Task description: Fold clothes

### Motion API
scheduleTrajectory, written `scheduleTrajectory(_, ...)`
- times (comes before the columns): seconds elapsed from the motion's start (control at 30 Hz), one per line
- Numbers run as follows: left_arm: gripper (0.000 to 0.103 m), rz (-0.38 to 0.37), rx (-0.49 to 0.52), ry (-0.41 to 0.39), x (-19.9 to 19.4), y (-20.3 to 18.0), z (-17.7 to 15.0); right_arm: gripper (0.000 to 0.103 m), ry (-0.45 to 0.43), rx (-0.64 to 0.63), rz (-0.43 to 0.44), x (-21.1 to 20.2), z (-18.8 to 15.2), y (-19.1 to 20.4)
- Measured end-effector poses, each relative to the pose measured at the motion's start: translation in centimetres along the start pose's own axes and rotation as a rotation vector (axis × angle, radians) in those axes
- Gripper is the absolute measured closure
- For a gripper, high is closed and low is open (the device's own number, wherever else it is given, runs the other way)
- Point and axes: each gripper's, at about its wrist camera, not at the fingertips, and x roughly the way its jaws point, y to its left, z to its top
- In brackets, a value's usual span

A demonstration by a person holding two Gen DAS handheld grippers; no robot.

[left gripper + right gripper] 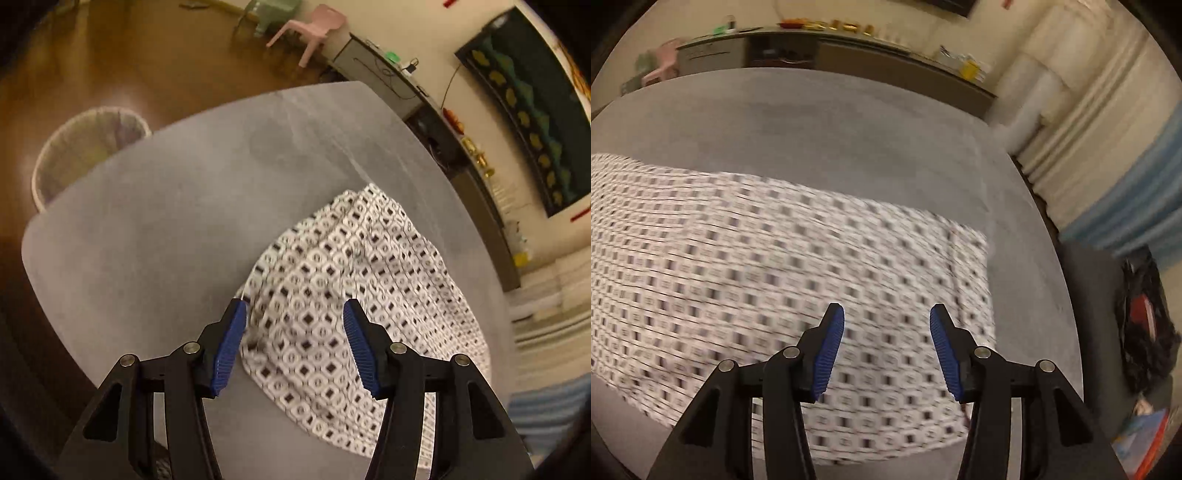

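Note:
A white garment with a dark diamond print (354,291) lies on the grey table (155,229), bunched with wrinkles at its left end. My left gripper (294,314) is open above that left end, its blue pads on either side of the cloth's edge, holding nothing. In the right wrist view the same garment (768,266) is spread flatter and blurred. My right gripper (887,318) is open above its right part, near the hemmed right edge, holding nothing.
A white mesh basket (85,147) stands on the wooden floor beyond the table's left edge. A pink chair (314,26) and a long low cabinet (461,155) are by the far wall. Dark bags (1145,325) lie right of the table (849,122).

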Motion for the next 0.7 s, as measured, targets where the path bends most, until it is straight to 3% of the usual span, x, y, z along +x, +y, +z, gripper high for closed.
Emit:
scheduleTrajectory(0.13,0.045,-0.010,-0.037,0.032,0.8,1.2,-0.7,0.053,-0.027,-0.101,0.076,-0.1,0.9,3.5)
scheduleTrajectory(0.23,0.046,-0.006,-0.023,0.075,1.4,0.2,-1.9,0.053,-0.022,-0.143,0.078,0.4,1.0,4.3)
scheduleTrajectory(0.4,0.046,-0.022,-0.001,0.043,0.4,-1.6,-2.7,0.053,-0.017,-0.118,0.087,1.3,1.1,2.8)
scheduleTrajectory(0.6,0.046,0.013,-0.011,0.107,1.9,-1.8,-3.5,0.053,-0.012,-0.105,0.097,2.9,1.2,-0.2)
scheduleTrajectory(0.7,0.046,0.017,-0.013,0.090,1.4,-1.9,-3.8,0.053,-0.023,-0.113,0.106,3.2,1.6,-0.5)
